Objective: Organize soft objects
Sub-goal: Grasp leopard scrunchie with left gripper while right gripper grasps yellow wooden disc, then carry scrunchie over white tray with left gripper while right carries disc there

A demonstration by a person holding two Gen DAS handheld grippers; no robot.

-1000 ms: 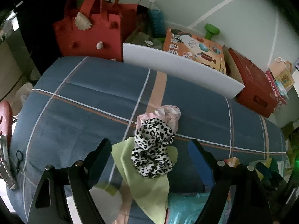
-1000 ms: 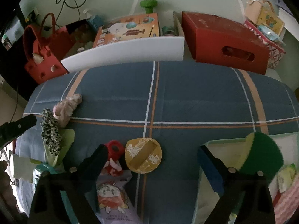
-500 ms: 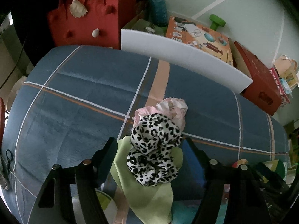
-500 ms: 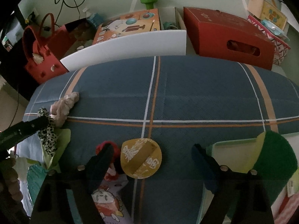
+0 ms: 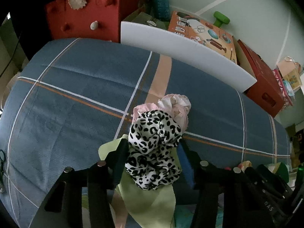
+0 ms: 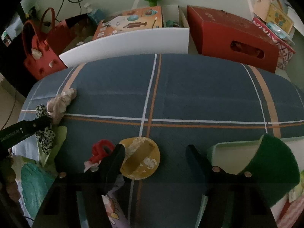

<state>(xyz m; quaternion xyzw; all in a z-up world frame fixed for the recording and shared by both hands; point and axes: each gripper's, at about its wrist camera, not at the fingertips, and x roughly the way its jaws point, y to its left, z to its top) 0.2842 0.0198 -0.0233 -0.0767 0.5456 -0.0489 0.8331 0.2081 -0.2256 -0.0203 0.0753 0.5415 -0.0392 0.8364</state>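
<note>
Two dark jaws of the left gripper (image 5: 153,153) press either side of a leopard-print scrunchie (image 5: 153,150), which lies on a pale green cloth (image 5: 152,203), a pink scrunchie (image 5: 176,106) touching its far edge. In the right wrist view, the right gripper (image 6: 154,156) hangs wide apart, empty, above the blue plaid blanket (image 6: 190,95), its left finger overlapping a yellow disc (image 6: 141,160).

Left gripper (image 5: 153,152): low over the bed, pointing forward. Its two black fingers sit on each side of the leopard-print scrunchie (image 5: 153,150) and press close against it. The jaws are nearly closed on it.
Left gripper from the other camera (image 6: 24,131): one black finger shows at the far left, lying across the scrunchie.
Right gripper (image 6: 154,153): low over the bed, pointing forward. Its two black fingers are wide apart with nothing between them.
Right gripper side: it sits to the right of the left one.
</note>
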